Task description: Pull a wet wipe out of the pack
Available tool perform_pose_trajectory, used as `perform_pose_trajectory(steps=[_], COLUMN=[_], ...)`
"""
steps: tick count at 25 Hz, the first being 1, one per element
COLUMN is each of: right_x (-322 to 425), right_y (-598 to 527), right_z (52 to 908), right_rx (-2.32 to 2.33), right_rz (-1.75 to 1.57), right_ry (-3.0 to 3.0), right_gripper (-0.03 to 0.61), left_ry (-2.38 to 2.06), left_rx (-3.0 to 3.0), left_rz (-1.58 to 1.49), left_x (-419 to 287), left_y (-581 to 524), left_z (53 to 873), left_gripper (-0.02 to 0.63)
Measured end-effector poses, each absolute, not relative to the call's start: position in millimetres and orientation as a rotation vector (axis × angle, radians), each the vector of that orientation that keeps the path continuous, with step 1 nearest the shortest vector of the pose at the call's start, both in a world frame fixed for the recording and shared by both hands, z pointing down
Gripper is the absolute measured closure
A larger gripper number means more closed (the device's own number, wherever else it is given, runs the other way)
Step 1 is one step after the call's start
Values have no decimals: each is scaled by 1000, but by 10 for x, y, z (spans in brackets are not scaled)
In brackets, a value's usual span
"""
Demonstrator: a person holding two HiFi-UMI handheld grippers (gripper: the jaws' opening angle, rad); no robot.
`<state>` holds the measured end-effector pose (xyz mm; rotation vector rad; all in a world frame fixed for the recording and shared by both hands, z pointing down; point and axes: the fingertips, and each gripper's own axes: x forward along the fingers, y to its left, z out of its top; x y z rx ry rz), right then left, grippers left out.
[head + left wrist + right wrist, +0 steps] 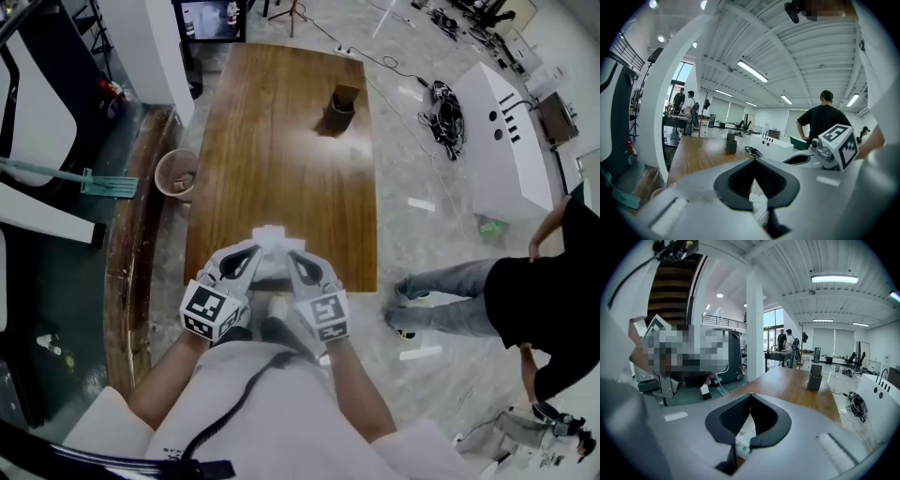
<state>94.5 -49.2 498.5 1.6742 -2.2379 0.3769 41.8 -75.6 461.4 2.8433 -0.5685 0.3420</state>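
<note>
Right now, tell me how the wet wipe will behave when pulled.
Likely floppy: the wet wipe bunches in folds between the left hand-held gripper's shut jaws. Probably light and thin; a hard yank against the pack could tear it.

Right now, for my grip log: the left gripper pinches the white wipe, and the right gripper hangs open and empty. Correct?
No: the right gripper is shut on the wipe pack, as the right gripper view shows. The left gripper does pinch the white wipe.

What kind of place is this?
Probably a big workshop or lab, not a home: strip lights on a high ceiling, a tangle of cables on the floor, and a long wooden table.
</note>
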Motion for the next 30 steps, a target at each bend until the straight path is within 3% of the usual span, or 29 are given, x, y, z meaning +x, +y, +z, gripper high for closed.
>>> perform_pose_trajectory(steps=[30], right_x=[1547], right_y=[153], right_z=[3659], right_rx=[2122], right_rz=[111], right_ry=[-2202], right_gripper=[568], left_ry=[-426], left_rx=[2994], left_rz=[156], left_x=[777], left_y=[-541], left_z=[3759], left_gripper=[610])
